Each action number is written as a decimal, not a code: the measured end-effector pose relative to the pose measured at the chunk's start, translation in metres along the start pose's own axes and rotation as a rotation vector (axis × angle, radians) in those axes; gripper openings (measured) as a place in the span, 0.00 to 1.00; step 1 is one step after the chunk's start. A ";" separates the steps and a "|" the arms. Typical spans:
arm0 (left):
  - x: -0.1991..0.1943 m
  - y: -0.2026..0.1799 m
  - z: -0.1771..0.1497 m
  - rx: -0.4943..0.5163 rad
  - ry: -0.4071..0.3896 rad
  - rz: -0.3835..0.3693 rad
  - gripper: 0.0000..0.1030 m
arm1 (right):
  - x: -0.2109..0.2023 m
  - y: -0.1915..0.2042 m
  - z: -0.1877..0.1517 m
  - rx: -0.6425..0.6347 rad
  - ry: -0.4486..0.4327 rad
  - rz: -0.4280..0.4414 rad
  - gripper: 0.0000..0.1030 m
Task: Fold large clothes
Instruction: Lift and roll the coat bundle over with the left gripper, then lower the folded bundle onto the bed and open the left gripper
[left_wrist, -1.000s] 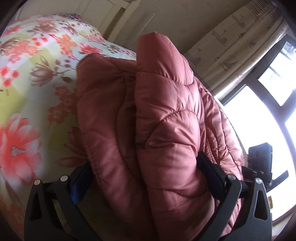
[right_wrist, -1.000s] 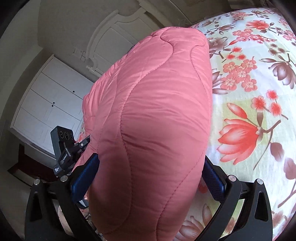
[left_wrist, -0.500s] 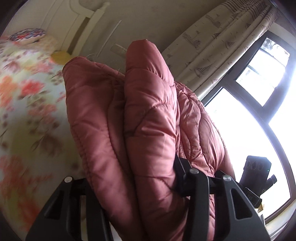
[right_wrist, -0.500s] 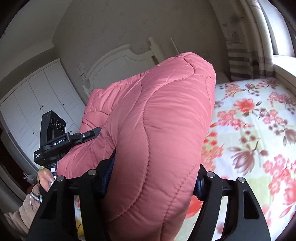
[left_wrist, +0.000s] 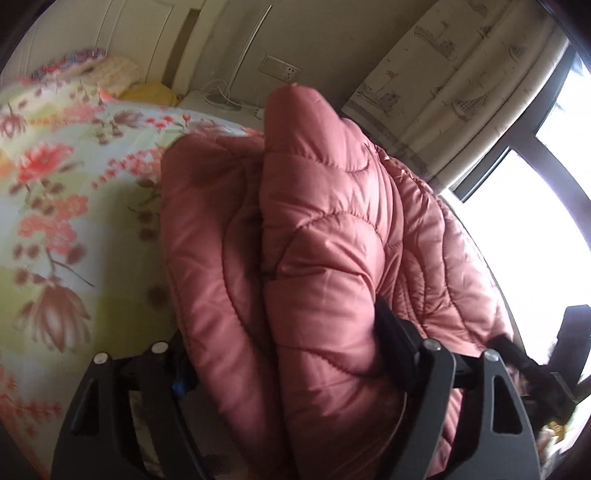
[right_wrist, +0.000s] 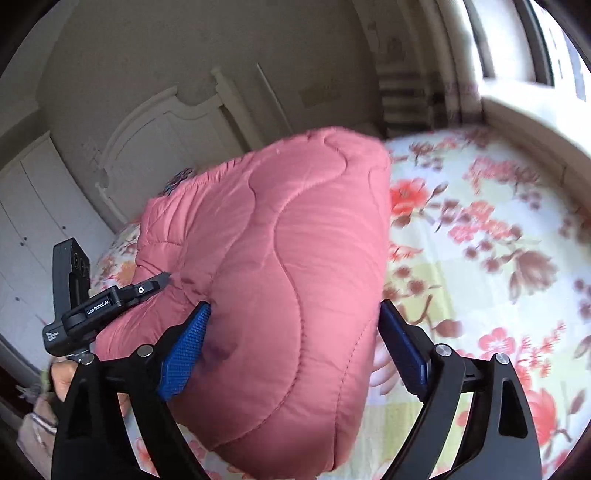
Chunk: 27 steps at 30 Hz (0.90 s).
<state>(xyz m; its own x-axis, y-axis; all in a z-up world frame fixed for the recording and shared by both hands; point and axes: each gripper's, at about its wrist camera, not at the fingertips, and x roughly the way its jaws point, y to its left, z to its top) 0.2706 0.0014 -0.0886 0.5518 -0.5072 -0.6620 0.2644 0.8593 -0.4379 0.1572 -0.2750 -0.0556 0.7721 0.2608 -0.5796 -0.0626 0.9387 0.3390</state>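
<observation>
A bunched pink quilted jacket (left_wrist: 325, 258) fills the left gripper (left_wrist: 280, 354), whose jaws, just opening wider, press its folds. Behind lie a floral bedspread (left_wrist: 74, 206), curtain (left_wrist: 454, 85) and window (left_wrist: 535, 221).

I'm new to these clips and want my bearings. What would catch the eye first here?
A bulky pink quilted jacket fills the middle of both views, bunched between the fingers of the left gripper and the right gripper. Behind it spreads a bed cover printed with red flowers. A bright window with a pale curtain glares at the right of the left view.
</observation>
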 end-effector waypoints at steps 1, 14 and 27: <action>-0.001 -0.002 0.001 0.009 -0.003 0.013 0.81 | -0.012 0.011 0.000 -0.042 -0.055 -0.026 0.87; -0.102 -0.084 0.002 0.238 -0.358 0.230 0.98 | 0.021 0.099 -0.052 -0.492 -0.099 -0.265 0.92; -0.009 -0.082 0.020 0.211 -0.126 0.163 0.98 | -0.031 0.080 -0.051 -0.420 -0.192 -0.210 0.90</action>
<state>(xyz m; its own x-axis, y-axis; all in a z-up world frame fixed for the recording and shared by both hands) 0.2601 -0.0629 -0.0344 0.6909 -0.3606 -0.6266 0.3160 0.9302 -0.1869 0.0961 -0.1967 -0.0488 0.8952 0.0474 -0.4431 -0.1119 0.9864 -0.1204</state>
